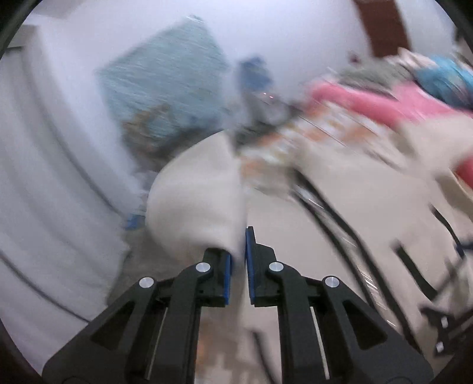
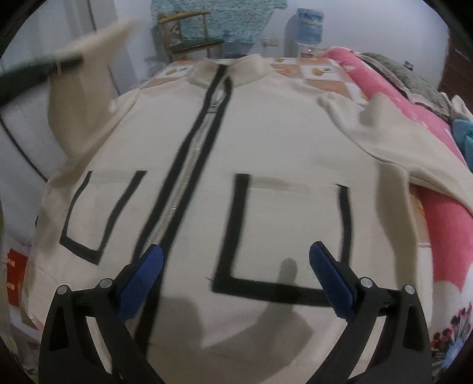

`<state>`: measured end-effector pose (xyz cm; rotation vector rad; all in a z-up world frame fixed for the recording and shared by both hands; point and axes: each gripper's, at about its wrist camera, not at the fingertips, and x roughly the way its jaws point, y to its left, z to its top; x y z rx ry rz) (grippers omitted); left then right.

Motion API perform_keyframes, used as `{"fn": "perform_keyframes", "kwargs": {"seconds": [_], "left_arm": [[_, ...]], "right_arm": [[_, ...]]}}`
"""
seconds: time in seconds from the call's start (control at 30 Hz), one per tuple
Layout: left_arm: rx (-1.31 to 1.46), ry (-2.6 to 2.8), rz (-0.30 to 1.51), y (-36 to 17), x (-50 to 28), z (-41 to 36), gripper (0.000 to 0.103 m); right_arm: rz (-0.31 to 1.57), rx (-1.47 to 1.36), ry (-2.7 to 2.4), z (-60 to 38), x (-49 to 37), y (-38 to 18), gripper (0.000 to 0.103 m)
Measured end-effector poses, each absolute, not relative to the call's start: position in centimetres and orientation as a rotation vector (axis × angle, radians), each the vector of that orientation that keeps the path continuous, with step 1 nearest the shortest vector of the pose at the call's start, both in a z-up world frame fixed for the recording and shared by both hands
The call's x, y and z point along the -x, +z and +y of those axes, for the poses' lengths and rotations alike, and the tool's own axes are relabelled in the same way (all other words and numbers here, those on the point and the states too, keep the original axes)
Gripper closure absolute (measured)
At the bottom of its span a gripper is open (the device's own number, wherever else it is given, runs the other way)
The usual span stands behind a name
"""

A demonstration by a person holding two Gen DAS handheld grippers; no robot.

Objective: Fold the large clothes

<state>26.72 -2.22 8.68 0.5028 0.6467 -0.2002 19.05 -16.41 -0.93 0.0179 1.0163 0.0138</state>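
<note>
A cream zip-up jacket (image 2: 266,133) with black trim and two black-outlined pockets lies spread front-up on the bed. Its left sleeve (image 2: 88,59) is lifted off the surface. In the blurred left wrist view my left gripper (image 1: 238,245) is shut on that sleeve (image 1: 195,201), with cream fabric pinched between the blue pads (image 1: 227,271). My right gripper (image 2: 236,251) hovers open above the jacket's lower front. Its blue fingers (image 2: 142,277) stand on either side of the right pocket outline with nothing between them. The silver zipper (image 2: 189,165) runs up the middle to the collar.
A pink blanket (image 2: 437,236) runs along the right edge of the bed, with grey and blue clothes (image 2: 419,85) piled behind it. A wooden chair (image 2: 189,32) draped in teal cloth and a water dispenser bottle (image 2: 307,26) stand beyond the far end. A white wall is on the left.
</note>
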Motion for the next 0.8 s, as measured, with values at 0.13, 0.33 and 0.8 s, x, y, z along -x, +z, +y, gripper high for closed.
{"fn": "perform_keyframes", "kwargs": {"seconds": [0.13, 0.33, 0.8], "left_arm": [[-0.439, -0.261, 0.857, 2.1, -25.6, -2.7, 0.082], [-0.202, -0.325, 0.895, 1.7, -23.7, 1.7, 0.059], [0.046, -0.096, 0.883, -1.1, -25.0, 8.1, 0.053]], "right_arm": [[1.033, -0.040, -0.014, -18.2, -18.2, -1.2, 0.006], [1.057, -0.076, -0.007, -19.3, -18.3, -1.8, 0.006], [0.947, -0.204, 0.208, -18.1, -21.9, 6.3, 0.006]]}}
